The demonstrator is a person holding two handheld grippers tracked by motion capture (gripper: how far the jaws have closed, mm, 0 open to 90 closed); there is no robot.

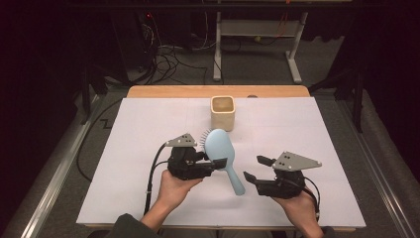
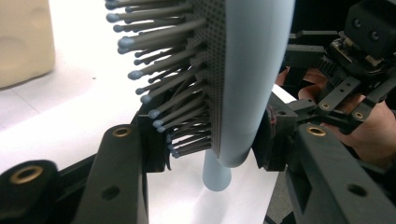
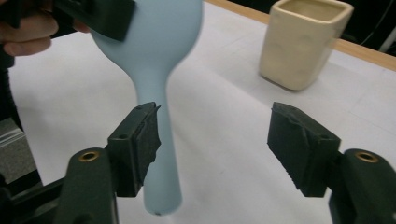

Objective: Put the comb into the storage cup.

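Observation:
A light blue hairbrush is held above the white sheet by its head, bristles facing left. My left gripper is shut on it. In the left gripper view the pads clamp the lower end of the hairbrush head, one on the bristles and one on the smooth back. My right gripper stands open just right of the handle's end. In the right gripper view the hairbrush handle runs down beside the left pad, with my right gripper wide apart; contact cannot be told.
A cream square cup stands upright at the back middle of the white sheet, also seen as the cup beyond the right gripper. The wooden table edge lies behind it. Cables and desk legs sit on the floor beyond.

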